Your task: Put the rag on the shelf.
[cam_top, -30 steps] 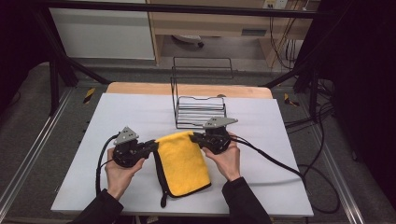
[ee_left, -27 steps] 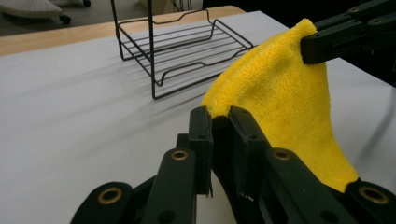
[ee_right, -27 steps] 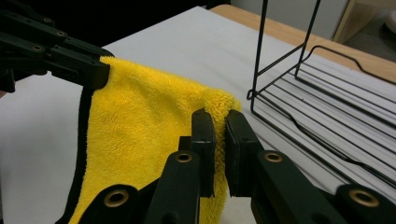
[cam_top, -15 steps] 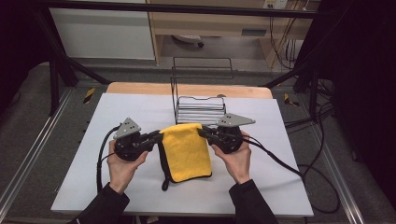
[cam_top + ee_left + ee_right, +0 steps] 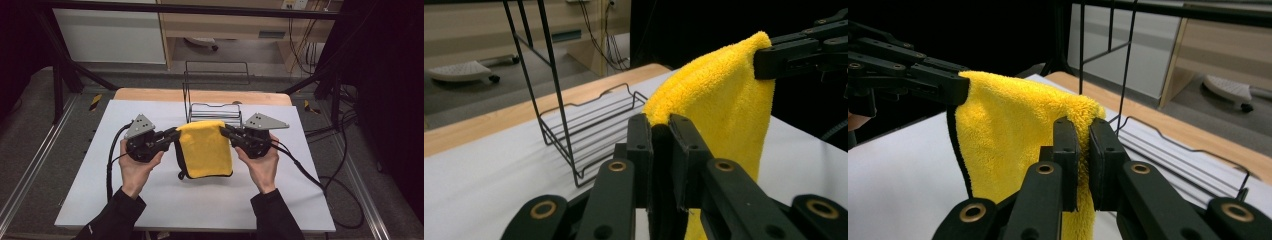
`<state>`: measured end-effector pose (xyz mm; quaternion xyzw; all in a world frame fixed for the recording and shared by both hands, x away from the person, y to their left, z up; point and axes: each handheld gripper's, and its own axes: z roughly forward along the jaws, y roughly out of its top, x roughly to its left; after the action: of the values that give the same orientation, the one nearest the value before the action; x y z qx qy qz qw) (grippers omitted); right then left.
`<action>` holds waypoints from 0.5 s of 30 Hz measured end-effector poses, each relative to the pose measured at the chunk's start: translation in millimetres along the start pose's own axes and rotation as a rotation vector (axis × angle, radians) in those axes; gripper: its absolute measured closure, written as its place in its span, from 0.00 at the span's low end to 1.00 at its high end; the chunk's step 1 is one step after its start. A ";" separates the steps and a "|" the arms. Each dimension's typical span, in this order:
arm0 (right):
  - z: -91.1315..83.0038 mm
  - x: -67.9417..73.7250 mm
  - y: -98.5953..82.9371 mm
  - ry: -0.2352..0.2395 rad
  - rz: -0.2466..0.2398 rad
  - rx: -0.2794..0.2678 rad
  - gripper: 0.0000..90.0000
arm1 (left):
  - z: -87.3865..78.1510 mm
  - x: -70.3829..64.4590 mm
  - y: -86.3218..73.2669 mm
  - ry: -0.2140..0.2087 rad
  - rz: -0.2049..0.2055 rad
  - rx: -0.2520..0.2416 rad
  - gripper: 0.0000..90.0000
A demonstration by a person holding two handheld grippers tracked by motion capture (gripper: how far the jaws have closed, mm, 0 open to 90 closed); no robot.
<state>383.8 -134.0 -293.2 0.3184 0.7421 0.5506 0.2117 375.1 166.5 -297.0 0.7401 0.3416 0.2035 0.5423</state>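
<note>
Yellow terry towel (image 5: 205,147) hangs near the tabletop's (image 5: 150,210) far edge, before a wire rack (image 5: 212,107); left claw (image 5: 173,135) and right claw (image 5: 224,131) pinch its top corners. Soft, light, floppy; corners suit gripping.

This looks like a lab or test room rather than a home. The desk (image 5: 150,200) is a plain wooden top under a white sheet, set inside a frame of dark metal bars (image 5: 60,65). Loose cables (image 5: 300,35) hang from a wall socket behind it and more trail over the grey carpet (image 5: 45,150). Bare pale cabinets (image 5: 115,35) line the back wall, with black curtains (image 5: 390,75) at the sides.
</note>
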 end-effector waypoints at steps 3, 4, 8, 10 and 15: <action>-3.6 -0.9 5.8 -0.008 -0.007 -0.022 0.93 | 0.5 -0.1 6.7 -0.003 0.004 -0.024 0.89; -4.8 -1.3 7.7 -0.012 -0.009 -0.024 0.93 | 0.7 -0.1 8.7 -0.002 0.007 -0.031 0.89; -8.3 -2.4 14.9 -0.023 -0.019 -0.047 0.93 | 1.4 0.4 17.0 0.001 0.007 -0.054 0.89; -9.5 -3.2 18.3 -0.026 -0.023 -0.053 0.93 | 1.9 0.5 21.8 0.004 0.009 -0.062 0.88; -12.9 -5.9 27.0 -0.037 -0.034 -0.077 0.93 | 3.9 0.5 32.9 0.013 0.017 -0.094 0.89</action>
<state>385.9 -141.8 -263.9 0.3075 0.7216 0.5692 0.2465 387.4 158.4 -267.3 0.7154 0.3287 0.2289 0.5725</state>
